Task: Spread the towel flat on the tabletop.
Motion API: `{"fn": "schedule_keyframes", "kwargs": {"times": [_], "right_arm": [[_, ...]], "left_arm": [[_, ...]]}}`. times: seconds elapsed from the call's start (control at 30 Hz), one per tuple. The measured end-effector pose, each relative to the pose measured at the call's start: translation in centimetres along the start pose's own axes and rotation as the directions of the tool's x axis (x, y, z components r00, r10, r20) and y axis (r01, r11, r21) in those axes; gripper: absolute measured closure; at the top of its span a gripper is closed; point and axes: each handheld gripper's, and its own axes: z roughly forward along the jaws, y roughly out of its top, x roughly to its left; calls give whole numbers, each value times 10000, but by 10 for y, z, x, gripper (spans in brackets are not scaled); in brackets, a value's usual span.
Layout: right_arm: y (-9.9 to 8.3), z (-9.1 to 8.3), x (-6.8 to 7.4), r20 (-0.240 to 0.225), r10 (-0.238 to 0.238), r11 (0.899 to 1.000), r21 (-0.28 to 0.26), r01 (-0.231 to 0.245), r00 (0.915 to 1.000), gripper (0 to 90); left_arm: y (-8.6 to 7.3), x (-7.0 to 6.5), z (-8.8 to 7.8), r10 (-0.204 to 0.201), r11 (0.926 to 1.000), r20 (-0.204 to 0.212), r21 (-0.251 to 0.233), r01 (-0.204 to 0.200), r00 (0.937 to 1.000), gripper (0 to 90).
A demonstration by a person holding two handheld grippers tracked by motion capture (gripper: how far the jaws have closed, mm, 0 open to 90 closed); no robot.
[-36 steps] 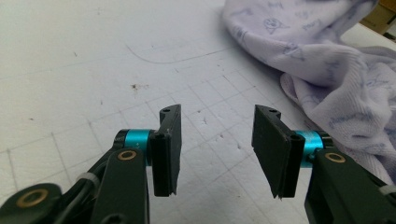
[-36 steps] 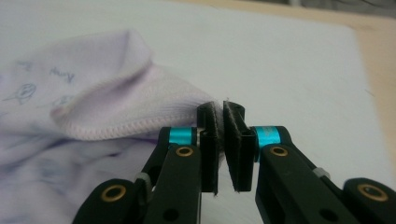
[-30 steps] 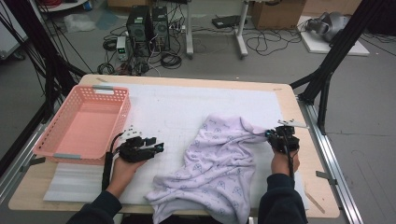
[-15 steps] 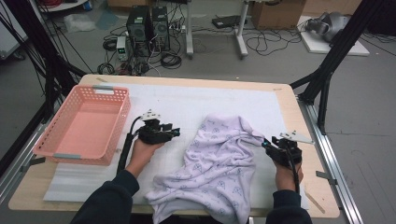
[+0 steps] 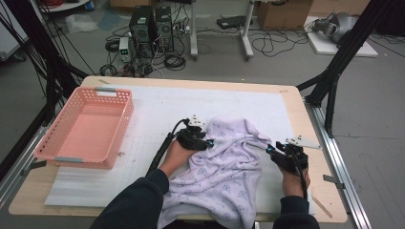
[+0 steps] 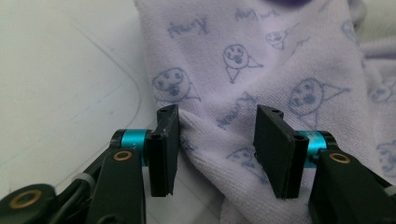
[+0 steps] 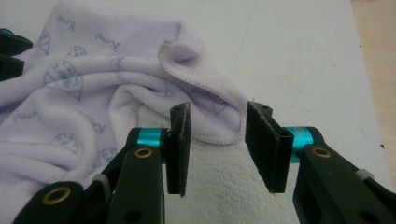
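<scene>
I have brought the left claw [image 5: 206, 141] across to the cloth [image 5: 229, 162], which lies crumpled on the tabletop [image 5: 291, 98]; its jaws stand open over a fold. The right claw [image 5: 273, 151] has just opened, releasing its hem [image 7: 205, 84]. Both edges now need regrasping.

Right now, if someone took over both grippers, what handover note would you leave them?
Left gripper: jaws apart, a fold of the lilac printed cloth between them, not pinched.
Right gripper: jaws have just been opening; they stand apart in front of the cloth's stitched hem, nothing between them.
Cloth: crumpled on the white mat, its near end hanging over the table edge.
Pink basket: at the left, with nothing in it.
Done: nothing visibly finished; the cloth is not spread, folded or in the basket.
Left: probably grip both edges and straighten it.
</scene>
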Motion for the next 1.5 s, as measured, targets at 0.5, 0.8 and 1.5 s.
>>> {"fn": "schedule_keyframes", "kwargs": {"times": [0.5,0.8,1.5], "right_arm": [[0,2,5,-227,-65,10000,-32,65,9997,600],[3,6,16,-524,-261,9996,47,264,9983,601],[9,59,81,-2333,-2171,9608,1204,2497,9479,611]], "left_arm": [[-15,26,-46,-826,9955,-428,-507,804,9957,839],[-43,62,-102,-1828,9791,-1750,-1220,1629,9674,835],[-62,82,-127,-3005,9419,-2466,-2290,2459,9214,450]]}}
